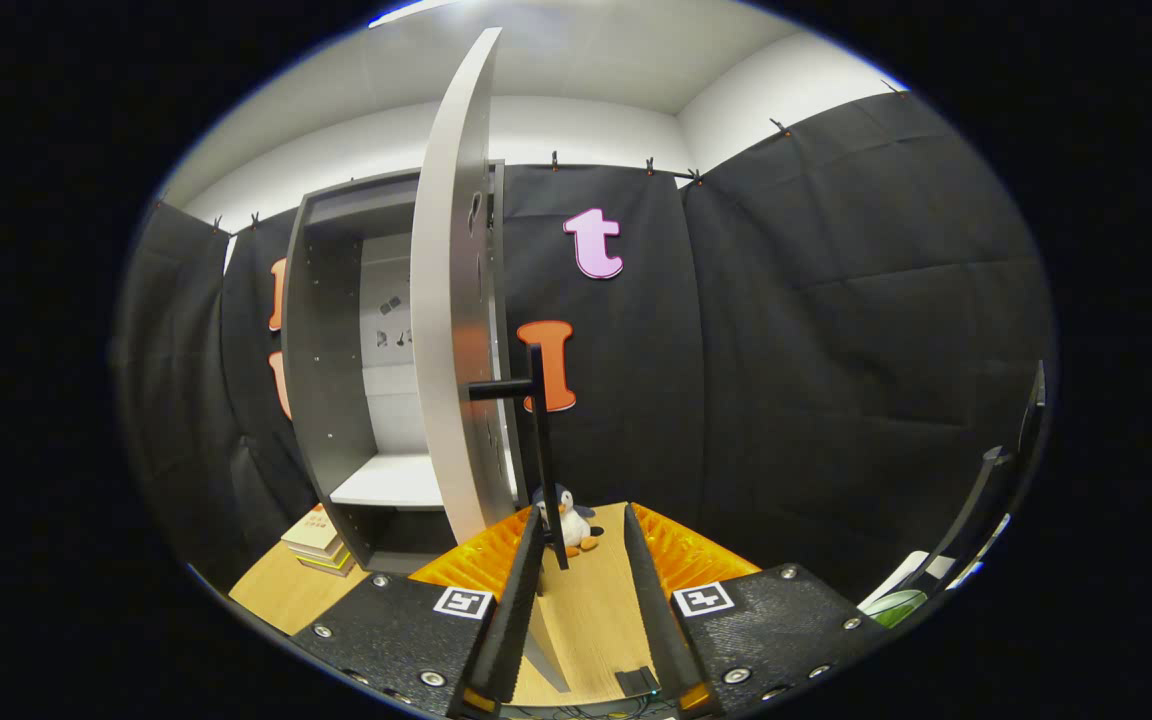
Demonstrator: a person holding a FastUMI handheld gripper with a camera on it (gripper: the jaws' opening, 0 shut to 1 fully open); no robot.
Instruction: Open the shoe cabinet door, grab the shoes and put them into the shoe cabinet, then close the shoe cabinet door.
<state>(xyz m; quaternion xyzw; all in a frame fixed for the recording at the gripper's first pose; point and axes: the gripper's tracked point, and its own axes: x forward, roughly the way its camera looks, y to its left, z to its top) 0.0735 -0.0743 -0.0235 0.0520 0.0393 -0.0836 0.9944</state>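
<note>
Claw (584,560) fingers are seen spread apart, with the cabinet door's dark bar handle (539,455) standing between them, close to the left finger and clear of the right; contact with the left finger cannot be confirmed, and nothing is pinched. From the left, a small stack of books (318,540) is noted on the wooden floor (281,590) beside the cabinet's base. Next, the shoe cabinet (336,360) is found open, its pale shelf (391,482) and lower compartment exposed. The door (451,310) is seen swung well out, edge-on to the camera, its lower corner lying just ahead of the left finger. A small penguin toy (568,520) is noted on the floor beyond the fingers, just right of the handle. No shoes can be identified; a pale and green object (901,597) at the far right is too cut off to name. The step in hand is judged to be the door opening, which appears largely done. To finish well, it is advised that the handle be carried along the door's arc rather than pulled straight, so the bar is not levered against one finger, and that the fingers be withdrawn backward along their own line, so the door is not dragged back towards the opening before the shoes are sought.
</note>
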